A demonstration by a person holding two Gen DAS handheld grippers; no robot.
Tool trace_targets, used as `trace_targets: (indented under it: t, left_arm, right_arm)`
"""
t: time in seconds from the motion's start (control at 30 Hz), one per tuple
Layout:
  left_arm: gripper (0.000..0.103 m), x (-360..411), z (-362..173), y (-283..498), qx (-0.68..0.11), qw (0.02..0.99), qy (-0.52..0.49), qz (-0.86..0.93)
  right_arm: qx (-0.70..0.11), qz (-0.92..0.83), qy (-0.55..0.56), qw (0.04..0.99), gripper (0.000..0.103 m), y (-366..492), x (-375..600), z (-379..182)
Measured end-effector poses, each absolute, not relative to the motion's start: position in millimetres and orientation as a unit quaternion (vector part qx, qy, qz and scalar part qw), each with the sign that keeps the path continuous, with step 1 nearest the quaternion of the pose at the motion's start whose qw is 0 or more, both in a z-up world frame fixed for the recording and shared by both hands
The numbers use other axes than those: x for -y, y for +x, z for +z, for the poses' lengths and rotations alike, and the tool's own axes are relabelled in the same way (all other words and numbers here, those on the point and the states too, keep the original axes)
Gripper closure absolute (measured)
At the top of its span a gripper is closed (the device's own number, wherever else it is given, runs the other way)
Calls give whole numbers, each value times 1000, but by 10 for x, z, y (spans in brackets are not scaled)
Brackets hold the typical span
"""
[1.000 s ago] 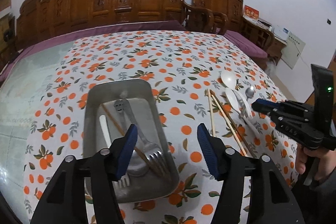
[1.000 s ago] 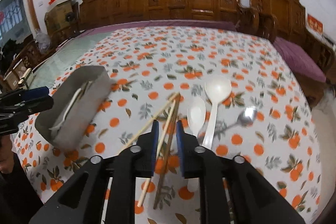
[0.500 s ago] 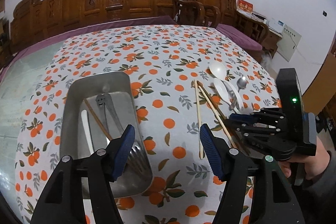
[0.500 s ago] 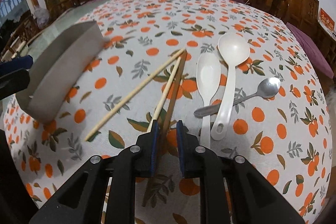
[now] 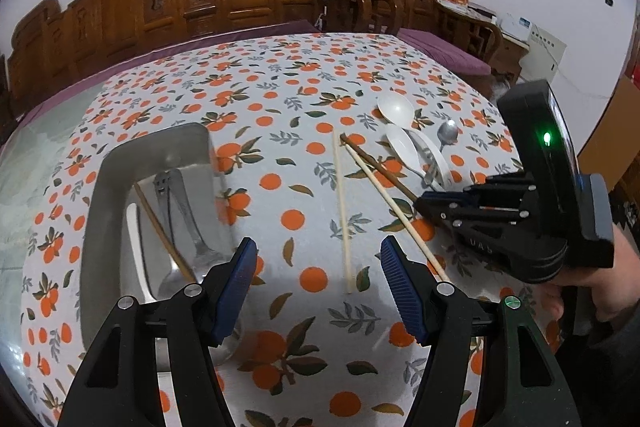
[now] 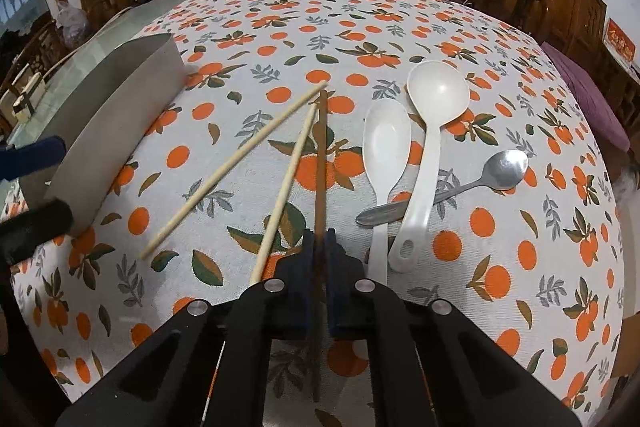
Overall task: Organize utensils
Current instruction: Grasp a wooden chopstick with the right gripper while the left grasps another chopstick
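Orange-printed cloth [image 6: 460, 39] covers our table, and on it the dark brown chopstick [image 6: 320, 163] lies pinched between the pads of our right gripper [image 6: 319, 247], jaws nearly closed on its near part. Its long axis runs straight away from us, far tip beside the two pale chopsticks [image 6: 236, 171]. Right of it lie white spoons [image 6: 386, 143] and a metal spoon [image 6: 502, 167]. Our left gripper [image 5: 318, 283] hangs wide apart beside the metal tray [image 5: 160, 151].

Orange-print tablecloth [image 6: 280, 27], metal tray [image 5: 120, 167], chopsticks [image 6: 236, 171], spoons [image 6: 432, 131]
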State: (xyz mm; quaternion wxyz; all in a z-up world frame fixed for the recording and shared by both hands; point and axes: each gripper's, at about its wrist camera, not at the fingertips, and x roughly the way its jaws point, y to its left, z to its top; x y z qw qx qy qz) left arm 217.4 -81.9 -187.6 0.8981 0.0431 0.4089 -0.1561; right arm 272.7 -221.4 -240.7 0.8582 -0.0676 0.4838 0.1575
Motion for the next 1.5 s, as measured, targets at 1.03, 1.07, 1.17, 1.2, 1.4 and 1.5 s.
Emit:
trace_targets:
  t: [1.03,1.07,1.17,1.2,1.4,1.5]
  left_arm:
    - [81,1163,-2403,2337,-454,873,89,-154]
    - [81,1160,-2417,2342,-456,872,88,-153]
    - [82,1149,-2420,2353,-456,873,85,-152]
    - [82,1147,-2419,2358,-456,873,85,-152]
    - [99,1140,-2423,2359,-454,873,80,-157]
    - [99,1125,-2421,2354,-454,873,78,-158]
  right_arm:
    - [-438,165,-35,883,97,2720,2326,-2123]
    - [-438,165,-35,883,97,2720,2326,-2124]
    - [-439,165,-35,883,97,2719,2323,-2128]
    - [-439,165,-35,883,97,2719,2326,-2129]
    - [-439,166,-36,882,97,2718,2321,-2130]
    - [-439,166,-37,882,97,2718,2317,-2134]
